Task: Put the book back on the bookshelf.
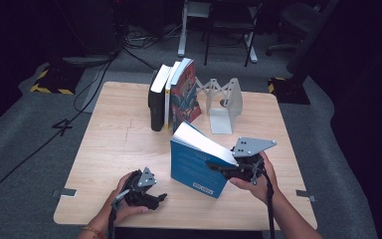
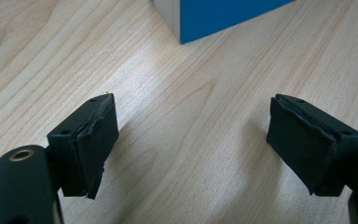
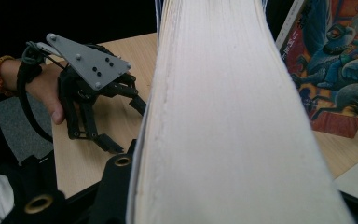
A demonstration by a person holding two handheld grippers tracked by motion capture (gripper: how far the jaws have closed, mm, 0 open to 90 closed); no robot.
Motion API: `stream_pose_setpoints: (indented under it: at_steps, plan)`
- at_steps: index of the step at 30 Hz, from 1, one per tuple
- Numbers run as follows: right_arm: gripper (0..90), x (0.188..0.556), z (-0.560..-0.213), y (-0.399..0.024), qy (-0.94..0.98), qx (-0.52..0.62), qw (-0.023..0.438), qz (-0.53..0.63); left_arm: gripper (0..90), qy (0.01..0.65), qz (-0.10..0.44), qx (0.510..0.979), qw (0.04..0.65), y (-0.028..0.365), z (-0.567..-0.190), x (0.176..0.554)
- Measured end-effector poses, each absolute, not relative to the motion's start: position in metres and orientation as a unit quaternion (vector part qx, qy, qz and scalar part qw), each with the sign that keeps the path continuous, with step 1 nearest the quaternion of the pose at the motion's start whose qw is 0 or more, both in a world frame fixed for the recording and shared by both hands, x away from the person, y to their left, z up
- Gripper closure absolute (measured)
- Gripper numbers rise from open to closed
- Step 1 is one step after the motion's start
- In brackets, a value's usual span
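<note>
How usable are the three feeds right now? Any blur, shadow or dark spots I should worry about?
High view: table evenly lit, surroundings almost black, slightly soft. Left gripper view: sharp wood grain, soft shadows under the open left gripper. Right gripper view: the blue book sits very close, its page edge blurred and pale; the illustrated book behind is a bit soft; background at upper left is black.

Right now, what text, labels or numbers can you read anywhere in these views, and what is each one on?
"4": dark mark on the grey floor left of the table.
White label low on the blue book in the right gripper: too small to read.
Lettering at the top corner of the illustrated book cover: blurred, unreadable.
Spines of the standing books: nothing legible.
</note>
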State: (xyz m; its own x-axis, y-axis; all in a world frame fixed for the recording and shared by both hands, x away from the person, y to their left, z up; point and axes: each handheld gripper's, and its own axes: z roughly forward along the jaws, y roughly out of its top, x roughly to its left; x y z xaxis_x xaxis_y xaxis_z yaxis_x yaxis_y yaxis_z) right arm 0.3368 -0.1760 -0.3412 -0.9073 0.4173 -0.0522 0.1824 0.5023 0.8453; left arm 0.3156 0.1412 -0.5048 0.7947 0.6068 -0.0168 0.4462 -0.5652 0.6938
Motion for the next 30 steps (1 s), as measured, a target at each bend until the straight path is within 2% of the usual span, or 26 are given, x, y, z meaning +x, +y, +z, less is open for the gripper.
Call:
stream_pose_setpoints:
  at_steps: [13, 30]
  plan:
    - [61.3, 0.346, -0.321, -0.175, 0.873, 0.176, 0.131, 0.435, 16.6, 0.299, 0.113, 0.878, 0.356, 0.142, -0.505, 0.315]
    - [61.4, 0.365, -0.308, -0.201, 0.868, 0.226, 0.163, 0.412, 16.6, 0.298, 0.111, 0.878, 0.357, 0.143, -0.505, 0.315]
